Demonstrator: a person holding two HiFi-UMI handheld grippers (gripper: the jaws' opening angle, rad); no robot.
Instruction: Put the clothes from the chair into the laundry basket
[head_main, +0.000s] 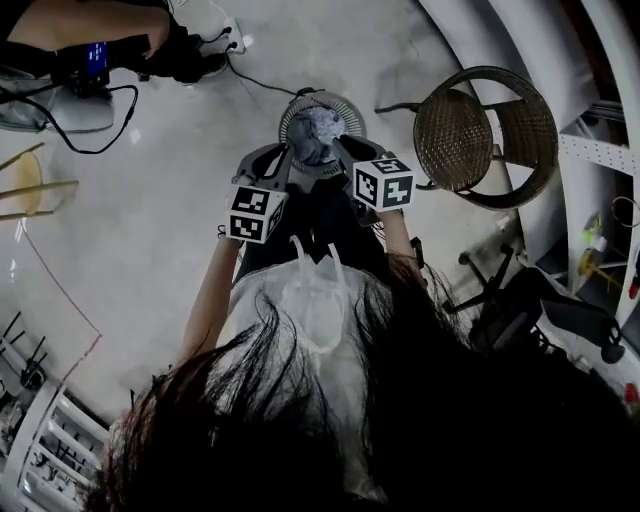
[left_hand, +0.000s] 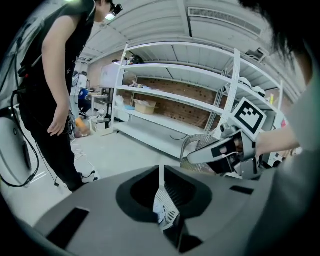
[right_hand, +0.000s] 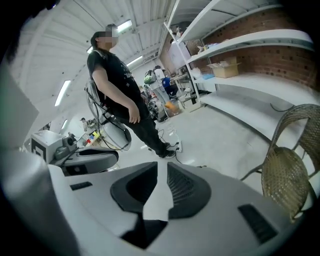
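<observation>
Both of my grippers are up side by side, above the laundry basket. My left gripper (left_hand: 160, 172) has its jaws pressed together, with only a thin slit between them, and nothing is pinched there. Through the slit I can see a bit of white mesh and blue cloth down below its tips. My right gripper (right_hand: 161, 170) is the same: jaws together and nothing in them, just the floor (right_hand: 225, 135) showing through the crack.

The laundry basket (head_main: 350, 112) sits on the floor, just ahead of both tips and lower down. The clothes (head_main: 318, 132) are a blue-grey heap inside it. The chair (head_main: 455, 140) stands off to the side of my right gripper, and its woven seat looks bare.

So I think the clothes are where they should be, and my jaws are closed because they have nothing to carry. I think I hold them high so they do not snag the cloth or bump the rim. Another person (left_hand: 50, 90) stands beyond my left gripper, well away.
</observation>
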